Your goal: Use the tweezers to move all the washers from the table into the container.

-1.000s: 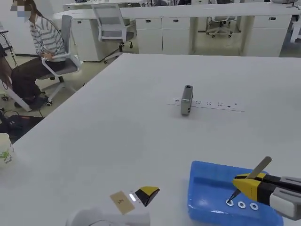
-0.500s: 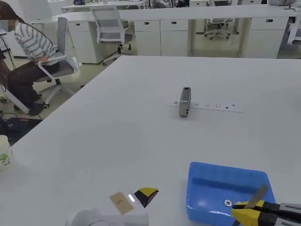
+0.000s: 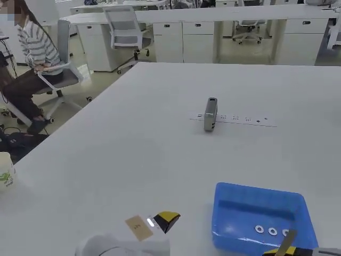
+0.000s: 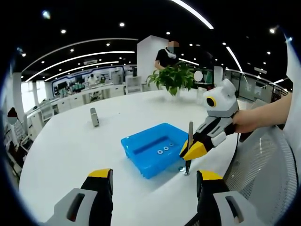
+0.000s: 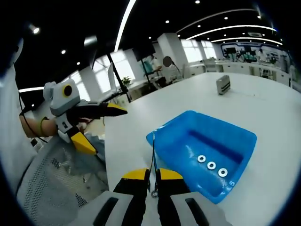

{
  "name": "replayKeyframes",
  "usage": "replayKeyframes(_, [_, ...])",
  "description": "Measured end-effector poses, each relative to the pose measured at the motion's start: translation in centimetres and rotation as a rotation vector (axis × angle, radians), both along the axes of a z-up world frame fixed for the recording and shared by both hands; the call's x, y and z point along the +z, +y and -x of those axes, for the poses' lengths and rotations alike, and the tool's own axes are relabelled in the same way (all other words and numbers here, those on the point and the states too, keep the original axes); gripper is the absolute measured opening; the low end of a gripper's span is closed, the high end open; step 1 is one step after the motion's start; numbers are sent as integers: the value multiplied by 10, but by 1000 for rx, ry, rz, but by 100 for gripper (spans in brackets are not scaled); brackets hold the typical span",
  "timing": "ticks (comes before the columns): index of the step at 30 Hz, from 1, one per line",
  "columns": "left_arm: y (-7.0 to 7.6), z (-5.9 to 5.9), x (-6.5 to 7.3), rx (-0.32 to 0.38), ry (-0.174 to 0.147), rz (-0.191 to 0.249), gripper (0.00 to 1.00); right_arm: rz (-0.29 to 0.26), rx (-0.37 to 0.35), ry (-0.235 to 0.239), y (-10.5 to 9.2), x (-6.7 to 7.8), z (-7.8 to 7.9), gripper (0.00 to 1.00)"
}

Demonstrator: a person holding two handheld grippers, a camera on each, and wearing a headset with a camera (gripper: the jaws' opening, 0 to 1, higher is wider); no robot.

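Note:
The blue container (image 3: 230, 201) sits on the white table near the front edge, with three washers (image 3: 272, 231) in a row on its floor. These washers (image 5: 211, 165) also show in the right gripper view. My right gripper (image 5: 150, 176) is shut on the thin metal tweezers (image 5: 153, 153), just in front of the container's near wall. In the left gripper view the tweezers (image 4: 189, 141) point down at the table beside a small washer (image 4: 182, 169). My left gripper (image 4: 153, 181) stands open and holds nothing, left of the container (image 4: 141, 146).
A small grey device (image 3: 211, 113) stands mid-table beside a flush socket strip (image 3: 242, 119). A white cup (image 3: 5, 170) is at the left table edge. A person sits on an office chair (image 3: 66, 74) at far left. Desks and chairs line the back.
My right gripper with the tweezers has drawn back out of the container toward the table's near edge. All three washers in the container now lie uncovered. The left gripper has stayed put.

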State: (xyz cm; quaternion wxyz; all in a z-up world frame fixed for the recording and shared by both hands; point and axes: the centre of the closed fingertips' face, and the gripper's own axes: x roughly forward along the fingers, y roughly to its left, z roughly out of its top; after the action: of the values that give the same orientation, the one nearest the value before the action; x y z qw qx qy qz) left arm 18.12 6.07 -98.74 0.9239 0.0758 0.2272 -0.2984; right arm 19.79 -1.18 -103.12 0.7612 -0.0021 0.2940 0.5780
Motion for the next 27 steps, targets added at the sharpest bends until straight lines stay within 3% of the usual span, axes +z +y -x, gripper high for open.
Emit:
replayKeyframes(9, [0,0,-1,-3,3,-5,72,25,20,-21,1,-4,3,4])
replayKeyframes(14, [-1,0,-1,-5,2,-8,72,62,98,-111,5,-3,11,4])
replayKeyframes(19, [0,0,-2,-3,3,-14,71,82,131,-166,7,-4,19,4])
replayKeyframes(21, [0,0,-2,-3,4,-13,71,102,150,-202,7,-4,21,4])
replayKeyframes(22, [0,0,-2,-3,4,-15,71,128,160,-244,6,-5,19,3])
replayKeyframes(27, [0,1,-2,-6,3,-19,71,156,141,-257,5,-7,16,3])
